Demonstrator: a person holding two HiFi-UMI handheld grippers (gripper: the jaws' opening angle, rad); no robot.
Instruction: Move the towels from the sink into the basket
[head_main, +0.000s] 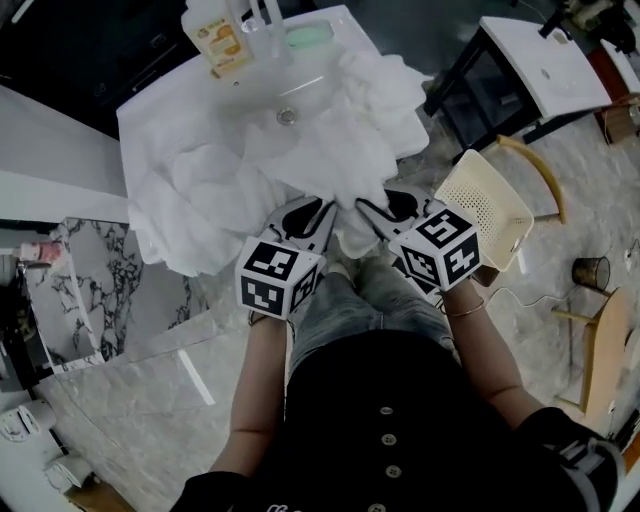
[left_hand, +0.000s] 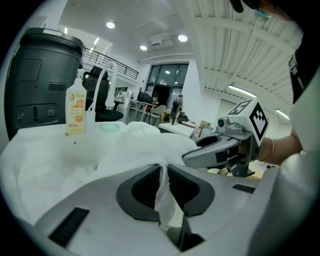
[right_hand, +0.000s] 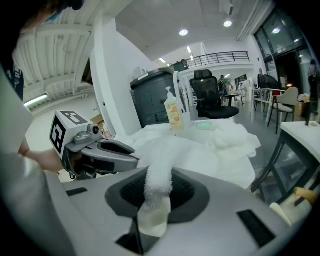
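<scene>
White towels (head_main: 345, 130) lie heaped over the white sink (head_main: 150, 110), one spilling down its near left side (head_main: 195, 215). My left gripper (head_main: 320, 212) is shut on a thin fold of towel (left_hand: 162, 192) at the heap's near edge. Beside it, my right gripper (head_main: 383, 210) is shut on a thick roll of towel (right_hand: 157, 182). Both grippers sit close together at the sink's front edge, lifting the cloth. The cream perforated basket (head_main: 490, 205) stands on the floor to the right of my right gripper. In each gripper view the other gripper shows alongside (left_hand: 220, 150) (right_hand: 100, 150).
An orange-labelled soap bottle (head_main: 215, 35) and a green soap bar (head_main: 308, 35) stand by the tap at the sink's back. A dark bin (left_hand: 42, 85) is behind the sink. A black-framed table (head_main: 530, 70), a wooden chair (head_main: 600, 340) and a cup (head_main: 590, 270) are on the right.
</scene>
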